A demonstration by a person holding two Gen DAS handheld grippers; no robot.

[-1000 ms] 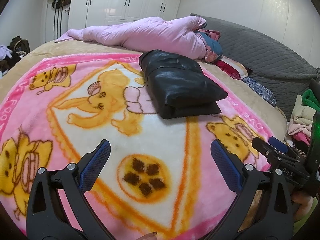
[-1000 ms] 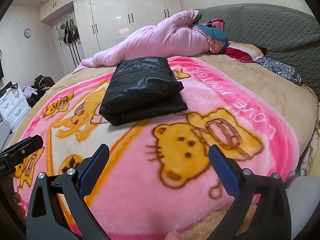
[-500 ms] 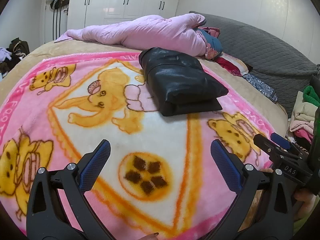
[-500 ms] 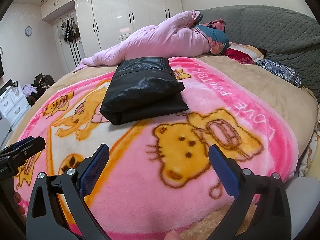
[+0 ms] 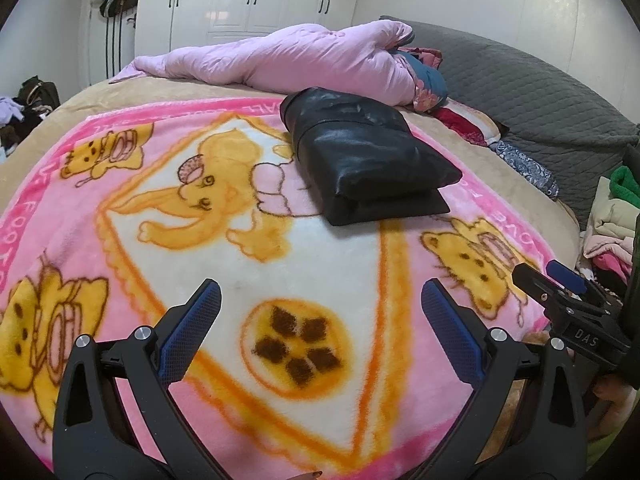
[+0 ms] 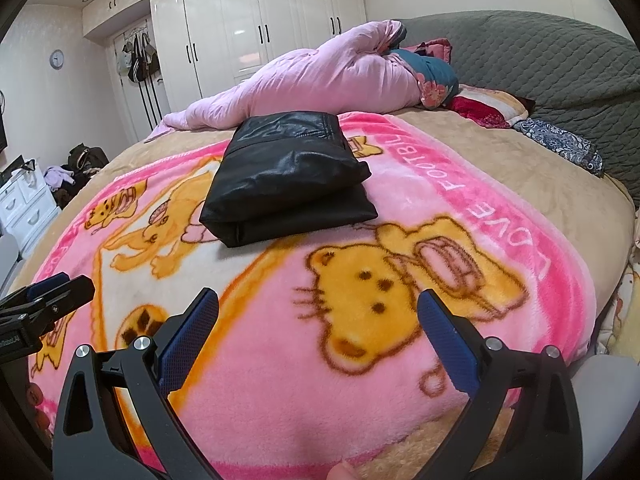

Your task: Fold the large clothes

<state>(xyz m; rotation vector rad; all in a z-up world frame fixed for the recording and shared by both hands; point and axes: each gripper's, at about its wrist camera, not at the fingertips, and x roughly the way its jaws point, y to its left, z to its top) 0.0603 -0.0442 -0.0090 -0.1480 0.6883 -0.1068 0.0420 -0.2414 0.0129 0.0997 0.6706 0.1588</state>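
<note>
A black leather-like garment [image 5: 364,156] [image 6: 286,176] lies folded in a thick rectangle on the pink cartoon blanket [image 5: 168,264] [image 6: 400,400], toward the far side of the bed. My left gripper [image 5: 320,312] hangs open above the blanket's near edge, well short of the garment, with nothing between its blue pads. My right gripper [image 6: 318,316] is open too, over the bear print, also clear of the garment. The right gripper's tip [image 5: 560,280] shows at the right of the left wrist view; the left gripper's tip [image 6: 52,292] shows at the left of the right wrist view.
A rolled pink quilt [image 5: 304,60] [image 6: 320,84] lies across the bed behind the garment, with pillows [image 6: 488,108] and a grey padded headboard [image 6: 540,60] to the right. Folded clothes [image 5: 612,224] are piled beside the bed. White wardrobes [image 6: 260,40] and a dresser [image 6: 24,204] stand beyond.
Both grippers have stayed open and empty. The views have shifted only slightly; the folded garment has not moved.
</note>
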